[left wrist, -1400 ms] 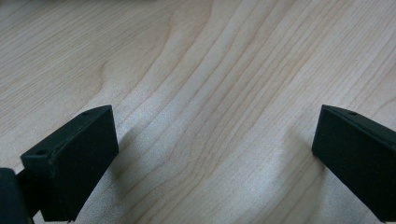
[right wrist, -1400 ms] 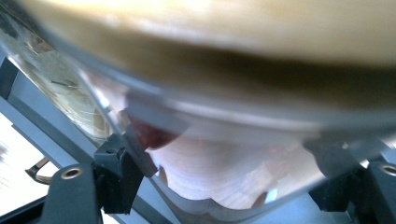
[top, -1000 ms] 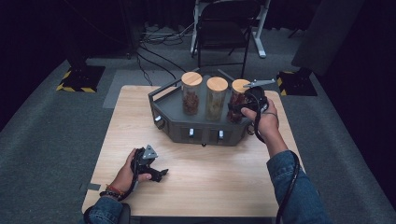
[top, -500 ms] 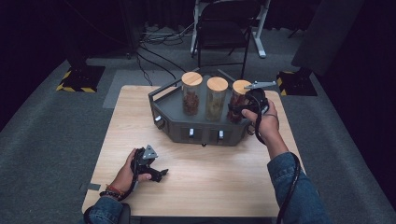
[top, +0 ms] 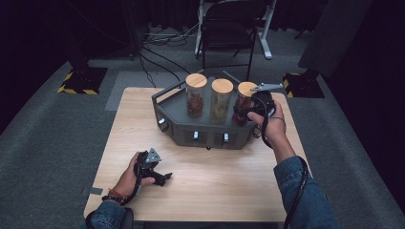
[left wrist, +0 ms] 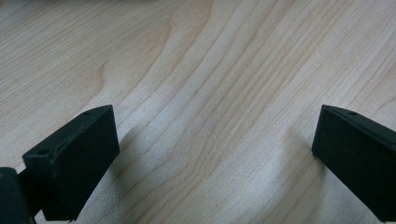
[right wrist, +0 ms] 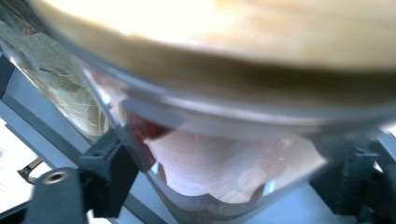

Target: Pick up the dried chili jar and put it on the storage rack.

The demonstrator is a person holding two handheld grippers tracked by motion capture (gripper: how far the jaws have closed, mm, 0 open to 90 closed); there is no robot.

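Jars [top: 221, 100]: no label or print can be read on glass or wooden lids.
Tray [top: 179, 124]: no brand, number or sign readable on its dark front.
Table [top: 224, 181]: bare wood grain, no writing.
Floor plates [top: 76, 81]: yellow-and-black hazard stripes, a warning marking without words.
Jar at right fingers [right wrist: 224, 154]: blurred glass, nothing legible.

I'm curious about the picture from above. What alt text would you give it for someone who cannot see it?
A person's right gripper reaches around the rightmost of three wooden-lidded glass jars standing in a dark grey tray on a wooden table. The left gripper rests on the table near the front edge.
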